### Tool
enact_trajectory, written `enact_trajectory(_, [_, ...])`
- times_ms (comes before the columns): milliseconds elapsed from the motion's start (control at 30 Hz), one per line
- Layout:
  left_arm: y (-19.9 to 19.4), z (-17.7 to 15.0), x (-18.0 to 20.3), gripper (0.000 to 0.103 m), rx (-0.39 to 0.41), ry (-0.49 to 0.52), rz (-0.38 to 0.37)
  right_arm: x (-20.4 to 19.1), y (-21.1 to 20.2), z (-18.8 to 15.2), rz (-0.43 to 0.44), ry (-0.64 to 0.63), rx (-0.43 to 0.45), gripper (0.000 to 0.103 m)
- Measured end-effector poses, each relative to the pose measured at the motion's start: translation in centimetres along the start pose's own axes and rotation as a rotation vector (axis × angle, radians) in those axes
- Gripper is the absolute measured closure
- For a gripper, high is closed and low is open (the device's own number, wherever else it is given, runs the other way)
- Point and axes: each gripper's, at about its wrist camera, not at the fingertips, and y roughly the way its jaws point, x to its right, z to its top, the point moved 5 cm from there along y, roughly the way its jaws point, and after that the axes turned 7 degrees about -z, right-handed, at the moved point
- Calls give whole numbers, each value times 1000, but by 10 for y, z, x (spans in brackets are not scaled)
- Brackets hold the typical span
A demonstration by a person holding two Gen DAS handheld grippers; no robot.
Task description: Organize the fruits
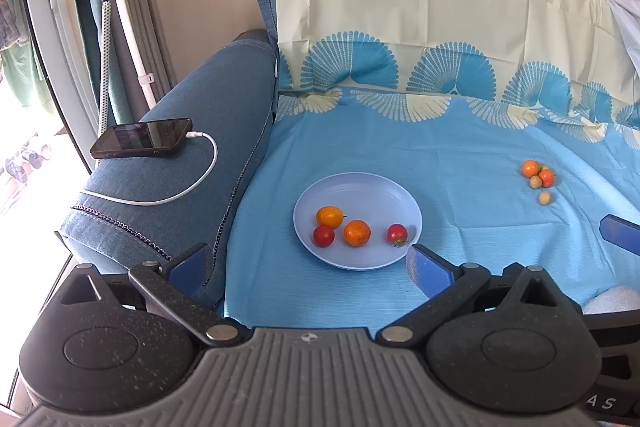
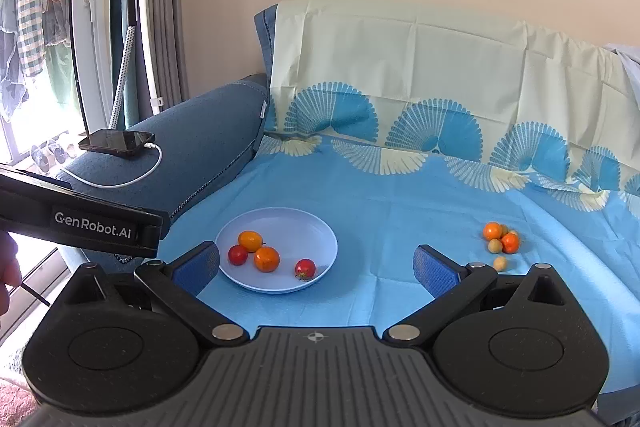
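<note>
Plate (image 2: 280,223) on sheet-covered sofa, holding four fruits. Loose cluster of small fruits (image 2: 500,241) on blue sheet (image 2: 400,195), well apart to plate's right. Right gripper (image 2: 316,267) wide open, empty; cluster lies ahead, just beyond its right finger. Left gripper (image 1: 308,267) wide open, empty, facing plate. Judgement: right gripper nearer cluster, suited for pick.

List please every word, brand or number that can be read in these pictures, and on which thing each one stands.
"GenRobot.AI": white letters on the black body of the left gripper, seen in the right wrist view.
"A S": partial white letters on a black part at the lower right edge of the left wrist view; the rest is cut off.
The phone screen shows nothing readable.
</note>
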Motion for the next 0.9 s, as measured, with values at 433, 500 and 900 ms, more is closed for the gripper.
enact_trajectory(433, [13,3,-4,0,-25,-9,-4,-1,13,-3,4,1,-29,1])
enact_trajectory(500, [15,3,-4,0,-29,-8,-2,-2,15,-3,6,1,-32,1])
enact_trajectory(900, [38,7,0,0,-80,-2,-2,3,36,-10,18,24,-79,1])
